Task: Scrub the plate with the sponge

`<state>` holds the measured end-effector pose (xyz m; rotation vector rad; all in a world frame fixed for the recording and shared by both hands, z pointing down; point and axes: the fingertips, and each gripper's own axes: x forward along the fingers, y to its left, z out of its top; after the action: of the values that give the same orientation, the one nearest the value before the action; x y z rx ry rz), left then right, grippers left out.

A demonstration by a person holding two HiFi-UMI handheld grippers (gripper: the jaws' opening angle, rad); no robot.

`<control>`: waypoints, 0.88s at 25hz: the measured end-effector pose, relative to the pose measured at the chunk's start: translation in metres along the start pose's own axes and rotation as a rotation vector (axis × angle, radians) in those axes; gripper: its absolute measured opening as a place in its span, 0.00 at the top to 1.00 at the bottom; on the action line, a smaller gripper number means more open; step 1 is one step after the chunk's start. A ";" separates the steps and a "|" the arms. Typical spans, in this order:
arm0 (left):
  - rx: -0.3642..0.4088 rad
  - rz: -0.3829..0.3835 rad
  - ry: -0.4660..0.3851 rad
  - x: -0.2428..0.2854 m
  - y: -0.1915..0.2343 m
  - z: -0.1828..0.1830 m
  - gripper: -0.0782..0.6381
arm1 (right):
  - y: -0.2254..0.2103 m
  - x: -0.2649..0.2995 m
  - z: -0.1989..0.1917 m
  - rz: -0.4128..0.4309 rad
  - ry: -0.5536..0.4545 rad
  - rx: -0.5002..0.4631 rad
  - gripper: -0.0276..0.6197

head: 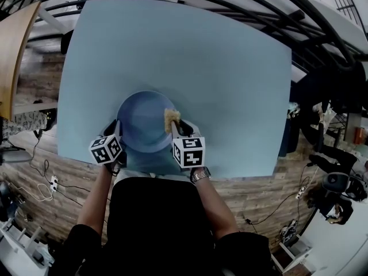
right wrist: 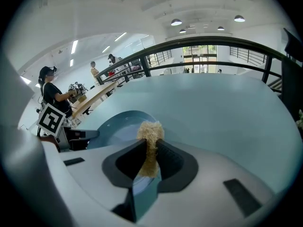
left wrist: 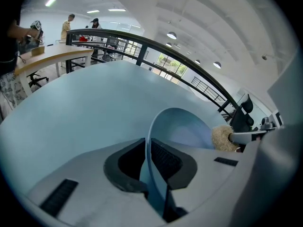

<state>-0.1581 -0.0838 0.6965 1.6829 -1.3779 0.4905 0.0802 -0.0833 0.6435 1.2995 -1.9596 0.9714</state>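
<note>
A pale blue plate [head: 142, 119] lies near the front edge of the light blue table [head: 218, 68]. My left gripper [head: 118, 132] is shut on the plate's left rim [left wrist: 150, 141], the rim standing edge-on between the jaws. My right gripper [head: 174, 126] is shut on a tan fibrous sponge [head: 171, 117], which rests on the plate's right inner side. In the right gripper view the sponge [right wrist: 150, 141] sticks up between the jaws over the plate [right wrist: 116, 124]. From the left gripper view the sponge [left wrist: 222, 138] shows at the plate's far rim.
Dark railings [head: 299, 22] curve round the table's far and right sides. A wooden desk [head: 14, 50] stands at the left. Cables [head: 46, 180] lie on the wood floor. People [right wrist: 53, 96] stand at desks in the background.
</note>
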 end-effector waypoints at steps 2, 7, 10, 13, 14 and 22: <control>0.006 -0.002 -0.025 -0.005 -0.002 0.004 0.88 | 0.002 -0.004 0.003 -0.001 -0.015 -0.001 0.86; 0.027 0.024 -0.067 -0.018 -0.002 0.010 0.88 | 0.009 -0.011 0.003 0.016 -0.037 0.009 0.86; 0.012 0.080 -0.114 -0.033 0.004 0.015 0.88 | 0.020 -0.017 0.001 0.038 -0.048 0.011 0.86; 0.029 0.099 -0.161 -0.049 -0.001 0.018 0.89 | 0.033 -0.026 -0.001 0.065 -0.066 0.007 0.86; 0.042 0.092 -0.172 -0.054 -0.006 0.018 0.89 | 0.037 -0.031 -0.002 0.074 -0.074 0.002 0.86; 0.080 -0.011 -0.242 -0.087 -0.057 0.016 0.89 | 0.055 -0.065 0.010 0.120 -0.165 -0.030 0.86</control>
<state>-0.1353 -0.0468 0.6003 1.8614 -1.5385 0.3474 0.0510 -0.0448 0.5734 1.2935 -2.1910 0.9118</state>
